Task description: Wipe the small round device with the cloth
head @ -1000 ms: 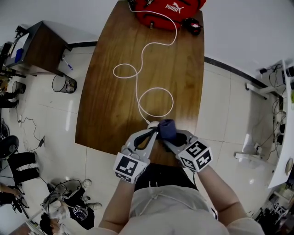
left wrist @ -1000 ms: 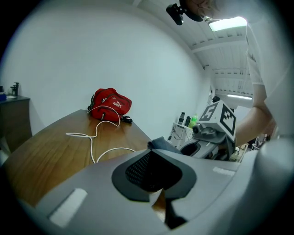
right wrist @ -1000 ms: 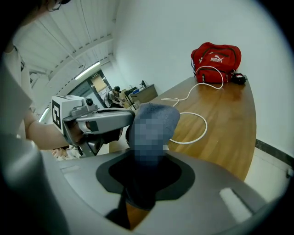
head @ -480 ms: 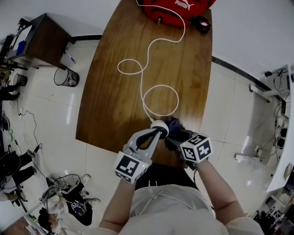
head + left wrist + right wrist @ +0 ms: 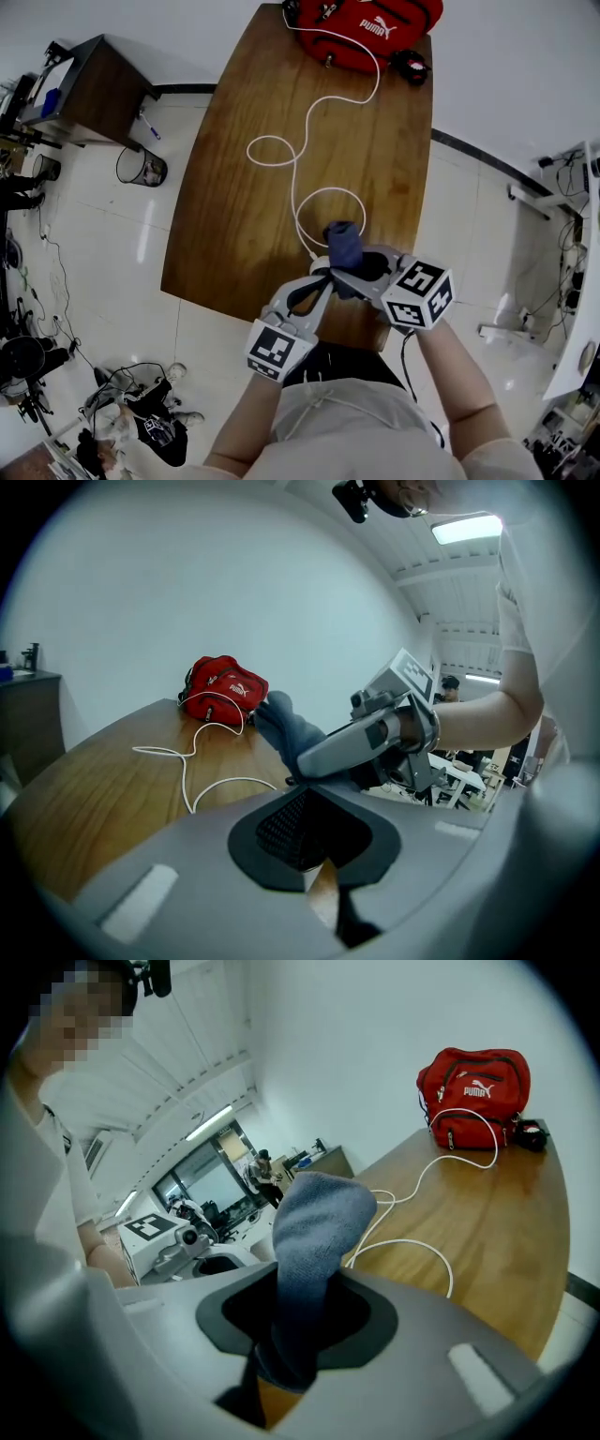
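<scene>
Small round device [image 5: 319, 264] was kept clamped in the shut left gripper [image 5: 323, 274] near the table's [image 5: 234, 206] near edge, while the cloth [image 5: 344, 246], pinched in the right gripper [image 5: 349, 276], was swung from beside it back over it, so wiping was judged mid-stroke.

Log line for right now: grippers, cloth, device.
left gripper: shut, tips at small round device | right gripper: shut on cloth | cloth: sticks up past jaws

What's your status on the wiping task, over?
Left gripper shut on small round device. Right gripper shut on blue cloth, beside the device; contact unclear. White cable trails across table, not blocking.
</scene>
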The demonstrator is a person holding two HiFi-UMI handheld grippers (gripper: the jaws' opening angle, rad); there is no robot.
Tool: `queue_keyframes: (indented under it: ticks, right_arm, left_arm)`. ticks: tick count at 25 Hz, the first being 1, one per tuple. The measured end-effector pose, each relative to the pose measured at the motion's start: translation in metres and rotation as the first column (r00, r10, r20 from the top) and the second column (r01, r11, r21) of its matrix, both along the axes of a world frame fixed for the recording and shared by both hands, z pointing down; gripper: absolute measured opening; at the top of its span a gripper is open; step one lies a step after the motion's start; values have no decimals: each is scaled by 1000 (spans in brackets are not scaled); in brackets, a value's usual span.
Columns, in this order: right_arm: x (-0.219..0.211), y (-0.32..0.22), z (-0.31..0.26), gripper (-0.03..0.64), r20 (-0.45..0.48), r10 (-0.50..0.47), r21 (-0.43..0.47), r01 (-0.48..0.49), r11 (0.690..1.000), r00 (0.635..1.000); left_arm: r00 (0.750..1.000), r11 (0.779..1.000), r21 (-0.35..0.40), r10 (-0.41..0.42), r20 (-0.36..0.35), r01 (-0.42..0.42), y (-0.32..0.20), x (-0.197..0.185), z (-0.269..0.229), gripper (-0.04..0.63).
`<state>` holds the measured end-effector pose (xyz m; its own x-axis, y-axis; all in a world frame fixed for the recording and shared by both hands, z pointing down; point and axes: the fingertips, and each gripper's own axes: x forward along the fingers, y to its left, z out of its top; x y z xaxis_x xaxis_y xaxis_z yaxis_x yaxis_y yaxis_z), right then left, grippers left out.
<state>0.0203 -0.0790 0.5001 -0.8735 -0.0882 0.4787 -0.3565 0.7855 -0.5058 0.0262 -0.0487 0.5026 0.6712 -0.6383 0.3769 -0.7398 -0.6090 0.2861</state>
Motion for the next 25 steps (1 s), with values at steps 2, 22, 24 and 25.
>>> queue_keyframes:
  ticks: [2,22,24,25]
  right_arm:
    - [-3,-2,10,118,-43,-2,7,2,1000,999]
    - [30,-8,109,114,-215,101,-205,-146,968,972]
    - [33,0,122,114,-247,70,-237,-131,963,966]
    - [35,2,126,115,-261,54,-243,-120,963,964]
  left_arm:
    - [1000,1000,-1,-4,-7,4,1,0,0,6]
    - [1000,1000,19,-24,-14,25,-2,-1,0,6]
    - [1000,1000,19,-19,-16,20,-1,-2,0,6]
    - [1000,1000,15,-17,-16,17,0,-2,1,6]
